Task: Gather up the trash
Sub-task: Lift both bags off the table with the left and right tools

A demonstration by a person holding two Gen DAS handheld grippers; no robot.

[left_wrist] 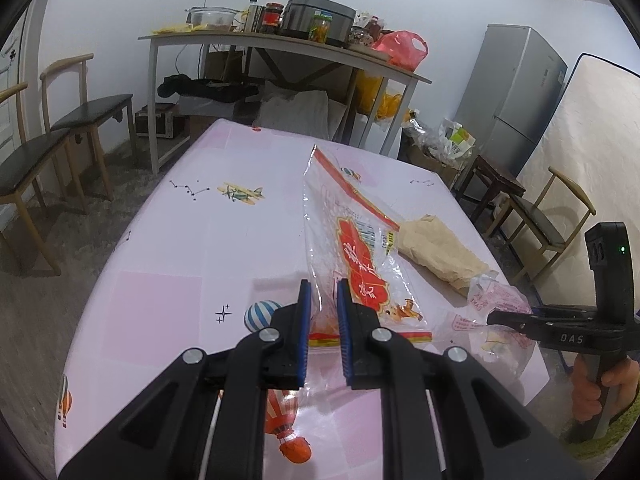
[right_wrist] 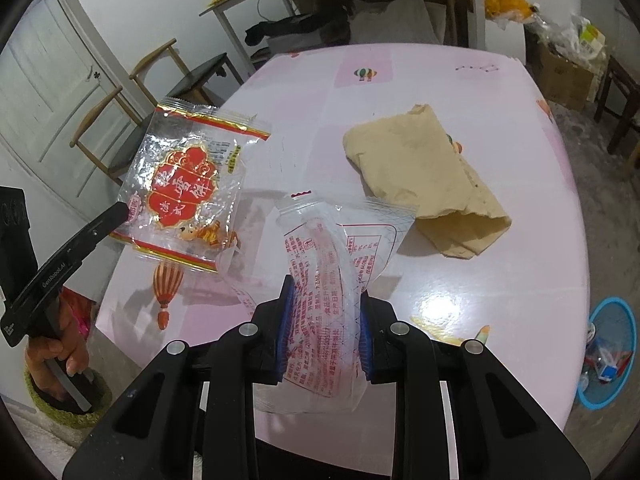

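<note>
Two hand-held grippers lift snack wrappers off a pink, balloon-printed table [right_wrist: 500, 300]. The left gripper [left_wrist: 323, 300] is clenched on the lower edge of a clear wrapper with a red label [left_wrist: 360, 264], which stands up from the blue pads and, seen from the right wrist camera, hangs clear of the tabletop beyond its left edge. The right gripper [right_wrist: 325, 312] grips a crumpled clear wrapper with red print [right_wrist: 332, 280], its pads pressed on either side of the bunched plastic, the wrapper's top flaring above the fingers. A folded beige paper bag [right_wrist: 424, 180] lies flat on the table beyond the right gripper (nothing touches it). On the floor at the table's right side sits a blue bin [right_wrist: 608, 356] with some litter inside. A hand [left_wrist: 596, 388] holds the right gripper's handle at the table's edge.
</note>
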